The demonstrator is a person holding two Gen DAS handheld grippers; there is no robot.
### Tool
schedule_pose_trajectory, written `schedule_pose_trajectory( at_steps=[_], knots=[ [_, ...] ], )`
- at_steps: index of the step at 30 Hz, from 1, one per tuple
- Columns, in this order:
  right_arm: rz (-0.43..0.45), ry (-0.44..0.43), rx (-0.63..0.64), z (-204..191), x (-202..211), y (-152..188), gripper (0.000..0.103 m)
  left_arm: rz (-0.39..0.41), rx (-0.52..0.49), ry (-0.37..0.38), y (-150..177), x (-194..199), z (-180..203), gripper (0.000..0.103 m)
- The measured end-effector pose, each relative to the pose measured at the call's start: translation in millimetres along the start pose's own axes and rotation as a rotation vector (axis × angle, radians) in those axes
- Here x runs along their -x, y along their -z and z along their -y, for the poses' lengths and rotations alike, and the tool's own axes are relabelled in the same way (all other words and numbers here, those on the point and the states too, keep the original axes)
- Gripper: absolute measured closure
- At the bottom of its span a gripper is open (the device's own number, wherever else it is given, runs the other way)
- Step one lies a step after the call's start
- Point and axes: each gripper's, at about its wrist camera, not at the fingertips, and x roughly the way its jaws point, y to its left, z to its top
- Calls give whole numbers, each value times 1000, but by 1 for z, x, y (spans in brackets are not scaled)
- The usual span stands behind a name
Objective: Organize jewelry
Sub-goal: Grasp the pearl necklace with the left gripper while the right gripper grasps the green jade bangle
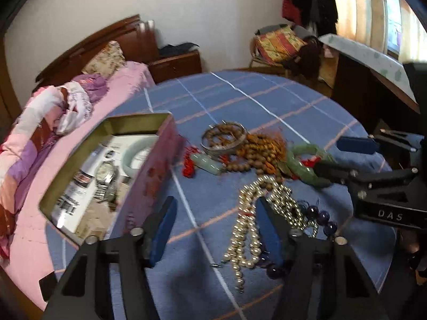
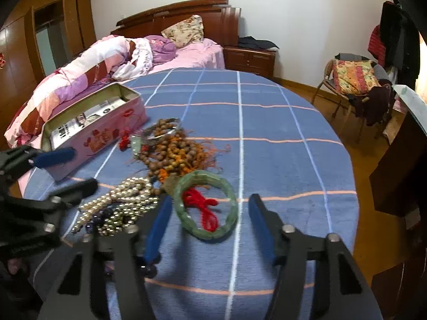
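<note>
Your left fingers (image 1: 165,226) stand spread apart with nothing between the blue pads, one pad near the pink tin (image 1: 157,176) and the other lying over the pearl-like bead strand (image 1: 248,229). The left gripper (image 1: 217,229) hangs low over the blue checked cloth (image 1: 240,98) that covers the surface. Your right fingers (image 2: 157,226) are released too, parted wide; the right gripper (image 2: 210,224) frames the near edge of the green jade bangle (image 2: 229,192), which lies flat on the cloth with a red cord (image 2: 205,210) inside its ring. Neither pad touches the bangle as far as the right wrist view shows.

The jewelry sits in a loose heap in the middle of the surface: brown wooden beads with orange tassels (image 2: 170,154), a silver bangle (image 1: 224,136) resting on more brown beads, a pale green pendant (image 1: 206,162) with red knotting beside it, and dark purple beads (image 1: 323,218) at the edge of the pearl-like strand. The open pink tin stands to the left of the heap, and in the left wrist view you can see a wristwatch (image 1: 105,176), a pale bangle (image 1: 136,152) and printed paper inside it. A bed with a pink quilt (image 2: 106,56) lies beyond the surface.
</note>
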Motion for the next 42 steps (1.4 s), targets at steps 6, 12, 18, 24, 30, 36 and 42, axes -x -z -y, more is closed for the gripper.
schedule_pose_trajectory(
  at_steps=[6,12,18,24,30,36,42],
  knots=[
    [-6,-16,37,-12,-5,2,50,-59,-6,46,3,-13,6,55],
    [-13,-29,56,-20,-6,2,54,-102,12,84,3,-27,4,59],
    [-24,-19,63,-21,-11,2,66,-88,14,88,3,-25,4,91],
    [-16,-26,70,-23,-10,1,73,-60,42,97,2,-20,-3,91],
    [-34,-33,112,-31,-14,4,84,-24,71,90,1,-14,-12,91],
    [-25,-31,123,-31,-10,4,93,13,68,73,0,-5,-13,91],
    [42,-20,103,-26,9,-5,93,74,75,65,-5,13,-16,91]
  ],
)
